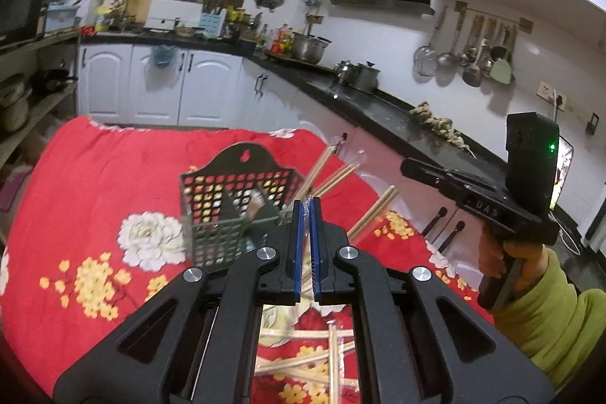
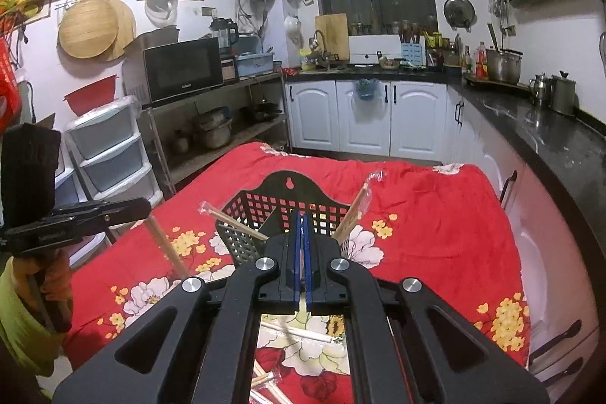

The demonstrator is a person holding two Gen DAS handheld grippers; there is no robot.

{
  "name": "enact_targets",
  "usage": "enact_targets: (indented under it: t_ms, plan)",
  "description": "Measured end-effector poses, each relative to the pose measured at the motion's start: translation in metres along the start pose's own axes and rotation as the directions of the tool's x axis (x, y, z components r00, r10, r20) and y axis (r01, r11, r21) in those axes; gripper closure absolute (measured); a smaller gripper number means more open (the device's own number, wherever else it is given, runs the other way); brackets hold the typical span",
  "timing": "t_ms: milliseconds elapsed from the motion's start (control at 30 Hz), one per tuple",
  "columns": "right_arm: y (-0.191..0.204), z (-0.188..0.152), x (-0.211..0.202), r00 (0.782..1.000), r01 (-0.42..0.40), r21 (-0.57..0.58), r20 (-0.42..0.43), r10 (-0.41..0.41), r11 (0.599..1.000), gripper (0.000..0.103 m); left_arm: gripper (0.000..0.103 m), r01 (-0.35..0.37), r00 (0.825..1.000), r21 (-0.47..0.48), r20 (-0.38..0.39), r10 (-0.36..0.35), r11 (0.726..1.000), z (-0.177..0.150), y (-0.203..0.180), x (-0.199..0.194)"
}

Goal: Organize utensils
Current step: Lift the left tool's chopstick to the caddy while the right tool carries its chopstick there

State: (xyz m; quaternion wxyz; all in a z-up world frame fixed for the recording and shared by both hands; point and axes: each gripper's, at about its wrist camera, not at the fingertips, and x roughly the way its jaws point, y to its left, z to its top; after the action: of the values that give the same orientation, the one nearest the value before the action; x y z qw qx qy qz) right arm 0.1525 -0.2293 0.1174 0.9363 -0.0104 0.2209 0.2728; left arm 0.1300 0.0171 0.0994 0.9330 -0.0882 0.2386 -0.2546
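Wrapped chopsticks [image 1: 303,362] lie nearest the lens, scattered loose on the red floral cloth [image 1: 94,177] below the left gripper [image 1: 307,211], whose blue pads are pressed together. I cannot tell whether anything thin is pinched between them. At about eleven o'clock from those tips stands the black perforated holder [image 1: 235,199], with several sticks already leaning out of it toward one o'clock. I judge the chopsticks light, stiff and slick in their clear wrappers, and likely to pivot. A hold near the middle of a stick should keep it level.

From the right wrist, the right gripper [image 2: 302,226] is likewise closed, seemingly empty, with the holder [image 2: 288,203] at twelve o'clock. Only this view shows a stick leaning out at ten o'clock. Only the left view shows the right hand [image 1: 503,264].
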Motion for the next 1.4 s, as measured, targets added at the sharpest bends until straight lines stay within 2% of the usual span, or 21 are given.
enact_targets:
  t_ms: [433, 767, 1067, 1400]
  plan:
    - [0.007, 0.025, -0.025, 0.998, 0.02, -0.036, 0.066, -0.017, 0.999, 0.101, 0.102, 0.032, 0.997, 0.064, 0.074, -0.037, 0.997, 0.044, -0.027, 0.007]
    - [0.016, 0.059, -0.037, 0.991, 0.012, -0.06, 0.137, -0.004, 0.998, 0.101, 0.102, 0.017, 0.989, 0.105, 0.146, -0.032, 0.994, 0.085, -0.044, 0.007]
    - [0.021, 0.099, -0.031, 0.98, 0.005, -0.059, 0.196, 0.007, 0.998, 0.101, 0.102, -0.043, 0.976, 0.115, 0.218, 0.016, 0.992, 0.122, -0.043, 0.003]
    - [0.008, 0.13, -0.004, 0.977, 0.023, -0.026, 0.214, -0.017, 0.999, 0.102, 0.102, -0.119, 0.963, 0.078, 0.252, 0.096, 0.99, 0.146, -0.015, 0.01]
